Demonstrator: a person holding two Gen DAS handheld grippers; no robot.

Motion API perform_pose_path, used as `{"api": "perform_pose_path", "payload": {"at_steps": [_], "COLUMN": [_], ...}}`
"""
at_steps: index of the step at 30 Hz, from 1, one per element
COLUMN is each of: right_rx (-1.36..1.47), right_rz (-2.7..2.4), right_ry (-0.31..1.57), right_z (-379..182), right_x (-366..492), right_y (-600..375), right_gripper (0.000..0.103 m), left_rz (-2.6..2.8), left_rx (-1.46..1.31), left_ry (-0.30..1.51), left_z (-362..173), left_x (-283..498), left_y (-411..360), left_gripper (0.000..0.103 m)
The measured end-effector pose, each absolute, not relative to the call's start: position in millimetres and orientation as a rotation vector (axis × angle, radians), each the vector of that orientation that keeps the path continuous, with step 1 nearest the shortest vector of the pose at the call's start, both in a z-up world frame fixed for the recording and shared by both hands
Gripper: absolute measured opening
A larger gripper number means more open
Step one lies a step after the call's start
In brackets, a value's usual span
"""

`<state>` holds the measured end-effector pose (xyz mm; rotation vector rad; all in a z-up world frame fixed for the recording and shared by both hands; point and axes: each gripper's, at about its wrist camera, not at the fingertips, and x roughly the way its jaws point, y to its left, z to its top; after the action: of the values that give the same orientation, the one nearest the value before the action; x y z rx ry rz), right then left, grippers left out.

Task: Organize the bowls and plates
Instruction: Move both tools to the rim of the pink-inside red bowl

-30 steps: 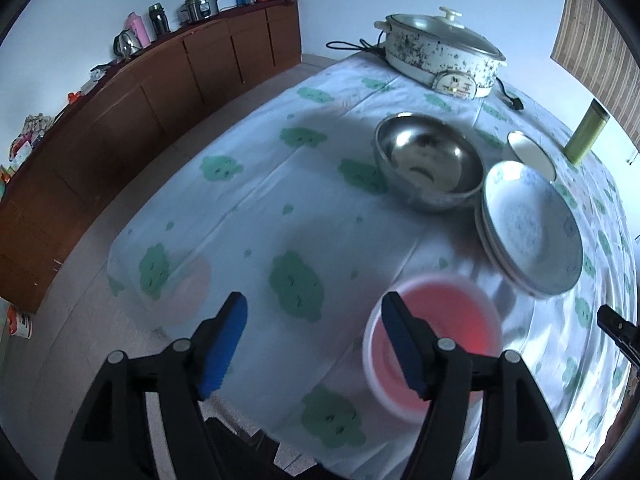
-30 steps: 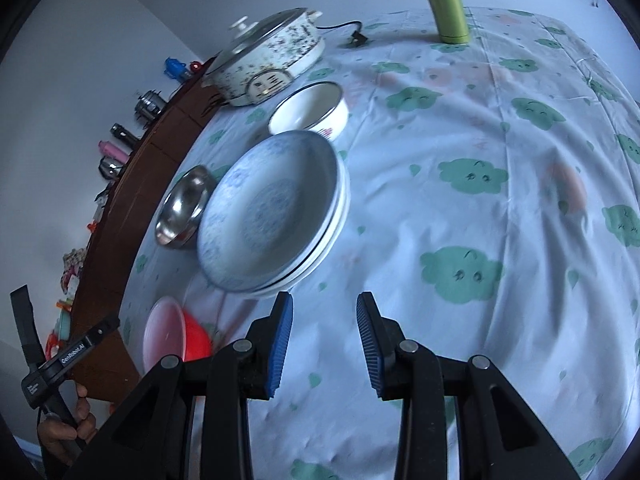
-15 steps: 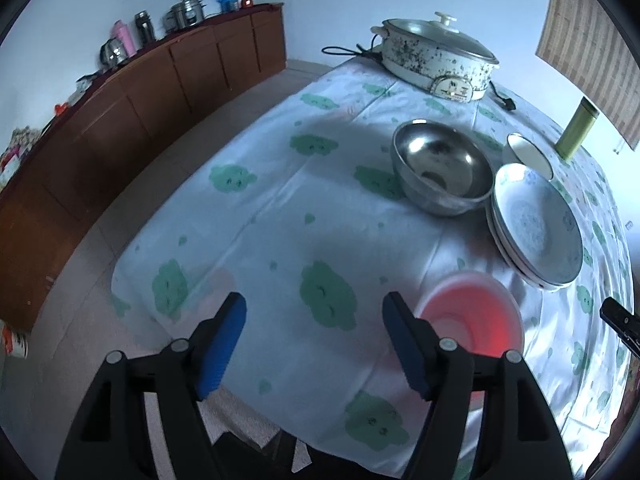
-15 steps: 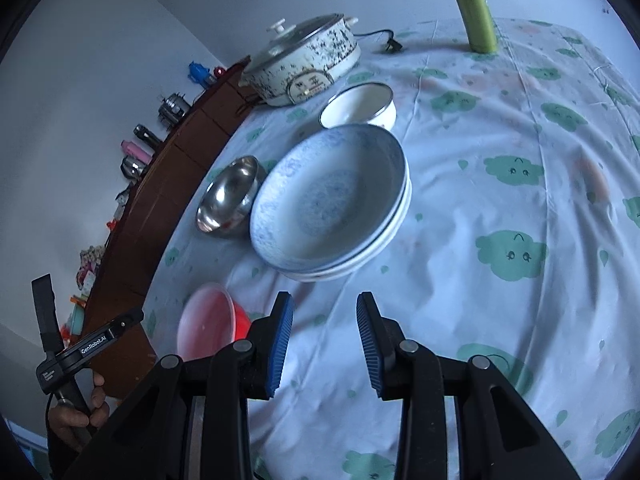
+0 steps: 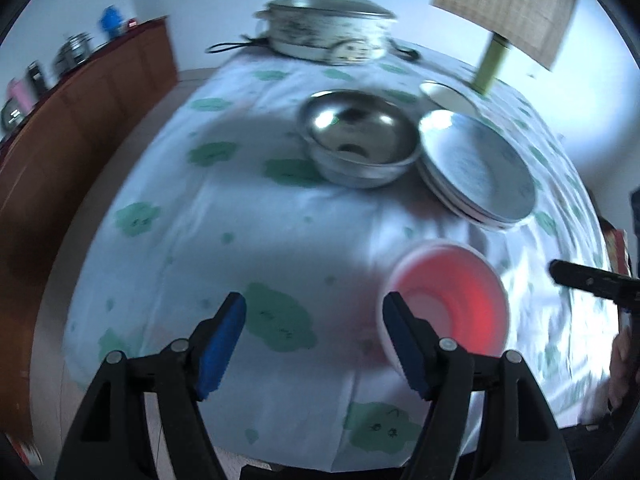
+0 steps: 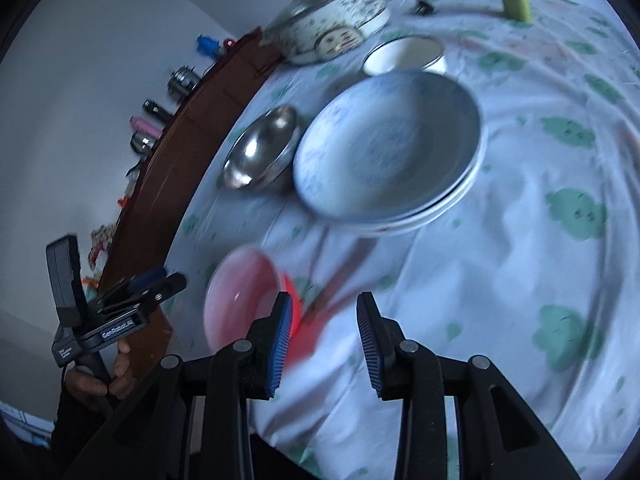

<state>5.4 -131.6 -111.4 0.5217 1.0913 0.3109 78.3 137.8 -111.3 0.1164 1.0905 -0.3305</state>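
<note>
Moved: red bowl (image 5: pixel 448 300) now sits right of left gripper (image 5: pixel 314 342), no longer behind its finger.
Left gripper: jaws apart, empty.
Right gripper (image 6: pixel 322 340): jaws apart, empty.
Plates (image 5: pixel 476 168): at 1 o'clock.

Pale walls, brown wooden sideboard (image 5: pixel 84 120) (flasks on top), woven window blind (image 5: pixel 508 4).

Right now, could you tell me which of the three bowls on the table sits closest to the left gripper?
The red bowl, right beside the left gripper; the steel bowl and white bowl sit farther back.
</note>
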Motion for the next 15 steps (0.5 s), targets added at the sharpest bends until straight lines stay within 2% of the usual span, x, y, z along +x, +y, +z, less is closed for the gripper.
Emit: {"api": "perform_pose_path", "payload": {"at_steps": [5,15], "right_rx": [0.505,0.51], "right_rz": [0.374,0.334], "right_ry": [1.15,1.137], "right_z": [-121,-115], "right_x": [6,6], "right_y": [-101,-88], "right_gripper": [0.036,0.036], "left_rz": [-0.397,-0.388], "left_rx": [0.157,0.172], "left_ry": [1.106,1.121], "left_z": [-115,-118], "left_x": [86,97], "left_y": [128,134], "left_gripper": [0.072,0.072]}}
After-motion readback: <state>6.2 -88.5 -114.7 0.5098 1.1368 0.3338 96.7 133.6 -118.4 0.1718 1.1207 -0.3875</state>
